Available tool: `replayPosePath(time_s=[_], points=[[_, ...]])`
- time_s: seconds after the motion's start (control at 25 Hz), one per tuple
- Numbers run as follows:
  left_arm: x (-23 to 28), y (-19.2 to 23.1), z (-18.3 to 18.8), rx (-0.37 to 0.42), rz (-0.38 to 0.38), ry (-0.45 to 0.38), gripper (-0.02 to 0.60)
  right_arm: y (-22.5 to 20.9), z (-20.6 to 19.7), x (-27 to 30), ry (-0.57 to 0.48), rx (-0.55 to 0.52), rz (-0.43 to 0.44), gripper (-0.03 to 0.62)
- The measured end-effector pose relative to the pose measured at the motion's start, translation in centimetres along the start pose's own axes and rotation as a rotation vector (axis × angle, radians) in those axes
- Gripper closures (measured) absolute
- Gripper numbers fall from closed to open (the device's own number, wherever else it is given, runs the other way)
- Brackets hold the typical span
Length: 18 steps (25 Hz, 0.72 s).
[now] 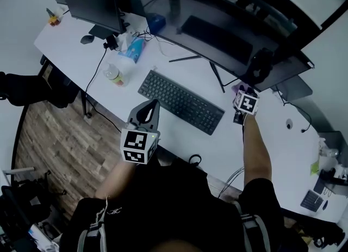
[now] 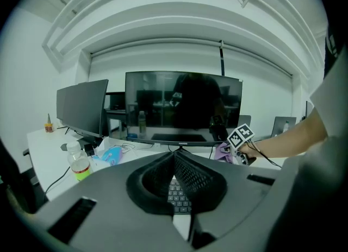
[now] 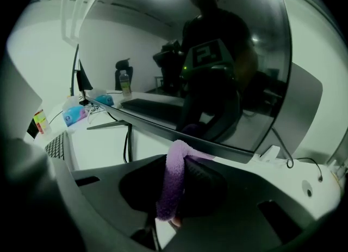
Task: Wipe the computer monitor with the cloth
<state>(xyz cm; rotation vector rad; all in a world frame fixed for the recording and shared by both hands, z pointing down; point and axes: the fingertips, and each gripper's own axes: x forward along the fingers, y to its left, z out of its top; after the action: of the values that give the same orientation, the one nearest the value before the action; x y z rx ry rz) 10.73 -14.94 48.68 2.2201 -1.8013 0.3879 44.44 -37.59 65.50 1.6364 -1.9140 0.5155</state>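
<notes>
A wide curved dark monitor (image 1: pixel 217 28) stands at the back of the white desk (image 1: pixel 70 55). My right gripper (image 1: pixel 243 94) is at the monitor's lower right edge, shut on a purple cloth (image 1: pixel 239 88). In the right gripper view the cloth (image 3: pixel 173 183) stands up between the jaws, its top folded toward the screen's bottom bezel (image 3: pixel 217 147). My left gripper (image 1: pixel 152 107) hovers shut with nothing in it over the desk's front edge, near the keyboard (image 1: pixel 179 101). In the left gripper view the monitor (image 2: pixel 182 107) faces it, and the right gripper's marker cube (image 2: pixel 241 136) and the cloth (image 2: pixel 222 151) show at its lower right.
A second monitor (image 1: pixel 89 1) stands at the back left with a mouse (image 1: pixel 87 39) beside it. A bottle (image 1: pixel 112 74) and a blue tissue pack (image 1: pixel 133 50) lie left of the keyboard. Cables run across the desk. A laptop (image 1: pixel 293 88) sits at the right.
</notes>
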Motion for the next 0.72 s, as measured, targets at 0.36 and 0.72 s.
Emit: replayPosePath(time_s=[0.36, 0.72], points=[[-0.5, 5.4, -0.6, -0.034, 0.016, 0.003, 0.571, 5.6, 2.0, 1.2, 0.004, -0.03, 0.005, 0.517], [0.5, 10.0, -0.1, -0.028, -0.004, -0.004, 0.571, 10.6, 3.9, 2.8, 0.009, -0.06, 0.005, 0.517]])
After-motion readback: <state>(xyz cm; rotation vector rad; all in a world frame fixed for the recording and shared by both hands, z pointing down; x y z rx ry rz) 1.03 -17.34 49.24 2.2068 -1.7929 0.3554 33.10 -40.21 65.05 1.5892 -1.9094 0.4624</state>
